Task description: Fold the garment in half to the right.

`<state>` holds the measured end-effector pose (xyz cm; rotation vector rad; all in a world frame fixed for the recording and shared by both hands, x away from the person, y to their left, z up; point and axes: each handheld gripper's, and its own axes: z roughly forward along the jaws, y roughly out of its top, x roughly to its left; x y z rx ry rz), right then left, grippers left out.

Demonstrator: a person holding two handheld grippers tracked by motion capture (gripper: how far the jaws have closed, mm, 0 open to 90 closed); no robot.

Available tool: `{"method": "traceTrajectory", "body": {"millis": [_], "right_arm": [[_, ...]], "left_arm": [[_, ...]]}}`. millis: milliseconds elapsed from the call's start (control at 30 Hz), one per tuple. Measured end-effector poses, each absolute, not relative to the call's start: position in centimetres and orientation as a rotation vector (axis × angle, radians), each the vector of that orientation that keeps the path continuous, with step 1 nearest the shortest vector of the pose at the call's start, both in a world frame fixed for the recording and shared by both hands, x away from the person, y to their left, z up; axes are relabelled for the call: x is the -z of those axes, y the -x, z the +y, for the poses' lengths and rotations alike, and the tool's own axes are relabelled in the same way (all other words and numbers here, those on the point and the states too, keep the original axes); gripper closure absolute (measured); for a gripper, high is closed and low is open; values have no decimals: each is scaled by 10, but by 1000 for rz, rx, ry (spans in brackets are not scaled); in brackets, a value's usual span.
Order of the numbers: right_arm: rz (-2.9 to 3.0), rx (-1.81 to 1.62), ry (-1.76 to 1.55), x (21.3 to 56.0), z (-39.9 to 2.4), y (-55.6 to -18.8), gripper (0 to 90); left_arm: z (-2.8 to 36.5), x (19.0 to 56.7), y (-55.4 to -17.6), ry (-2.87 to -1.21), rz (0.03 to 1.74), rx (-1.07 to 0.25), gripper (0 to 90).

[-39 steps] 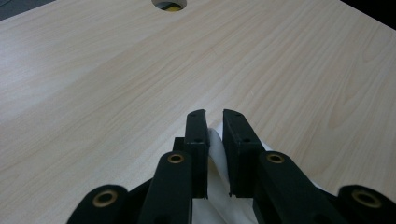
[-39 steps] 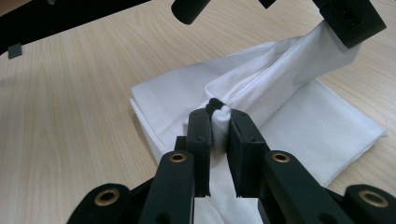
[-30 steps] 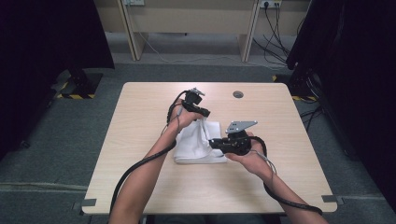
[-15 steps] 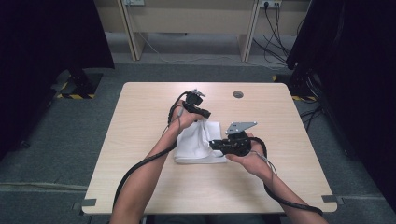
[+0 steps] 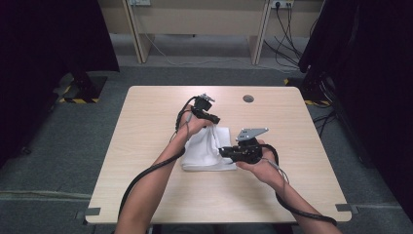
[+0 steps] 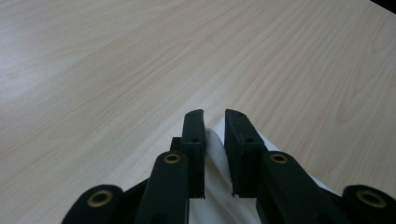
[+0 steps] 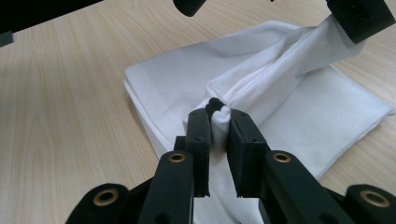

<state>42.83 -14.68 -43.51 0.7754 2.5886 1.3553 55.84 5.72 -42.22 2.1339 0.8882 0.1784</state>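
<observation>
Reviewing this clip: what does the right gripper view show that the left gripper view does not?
Right gripper view alone: the right gripper shut on a bunched fold of the white cloth, the cloth's folded stack on the table, and the left gripper farther off pulling a corner up.

Left gripper view alone: the left gripper seen along its own jaws, with cloth pinched between them, and a long stretch of wood beyond.

Both: white cloth clamped between black jaws over the light wooden table.

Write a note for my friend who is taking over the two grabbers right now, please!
Left gripper: shut on a fold of the white cloth, lifted at its far edge.
Right gripper: shut on a bunched fold of the same cloth, nearer its middle.
The cloth's remainder lies folded on the table.
Done: both pinches made.
Left: probably unfolding or refolding; I can't tell which.
</observation>
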Motion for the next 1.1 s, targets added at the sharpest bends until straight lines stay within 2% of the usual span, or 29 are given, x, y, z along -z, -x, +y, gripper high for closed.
{"method": "traceTrajectory", "body": {"millis": [1100], "right_arm": [[2598, -1340, -798, 442, -150, -427, 787]], "left_arm": [[52, 429, -559, -2141, 889, -174, 741]]}}
